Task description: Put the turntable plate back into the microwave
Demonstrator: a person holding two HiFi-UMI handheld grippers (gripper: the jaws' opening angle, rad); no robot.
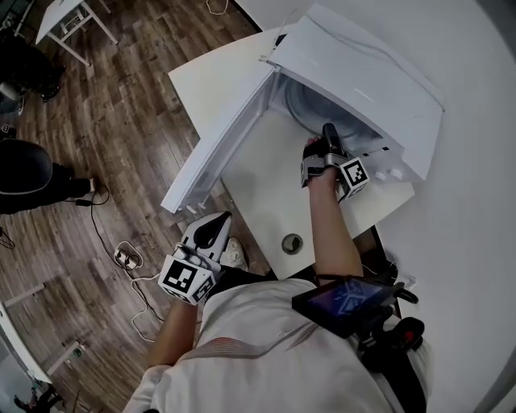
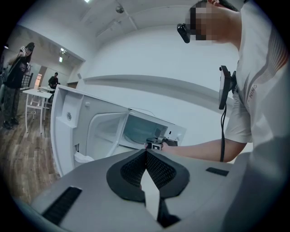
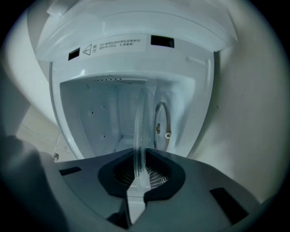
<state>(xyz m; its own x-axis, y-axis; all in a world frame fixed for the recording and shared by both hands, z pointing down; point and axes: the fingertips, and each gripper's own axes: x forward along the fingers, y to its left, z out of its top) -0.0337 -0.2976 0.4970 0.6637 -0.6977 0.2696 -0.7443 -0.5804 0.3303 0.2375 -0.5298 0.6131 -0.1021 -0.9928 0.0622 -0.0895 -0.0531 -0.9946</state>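
A white microwave (image 1: 355, 73) lies on a white table (image 1: 258, 193) with its door (image 1: 218, 137) swung open to the left. My right gripper (image 1: 329, 133) reaches into the cavity mouth. In the right gripper view, the right gripper (image 3: 140, 156) is shut on the clear glass turntable plate (image 3: 141, 131), which stands edge-on between the pads. Behind it, a roller ring (image 3: 161, 127) shows on one cavity wall. My left gripper (image 1: 211, 230) hangs back off the table's left edge. In its own view the left gripper (image 2: 146, 154) is shut on nothing and faces the microwave (image 2: 136, 129).
A small round part (image 1: 292, 243) lies on the table near its front edge. A power strip with cables (image 1: 125, 256) is on the wooden floor at left. A person (image 1: 24, 173) stands at far left, and another white table (image 1: 68, 20) is in the top-left corner.
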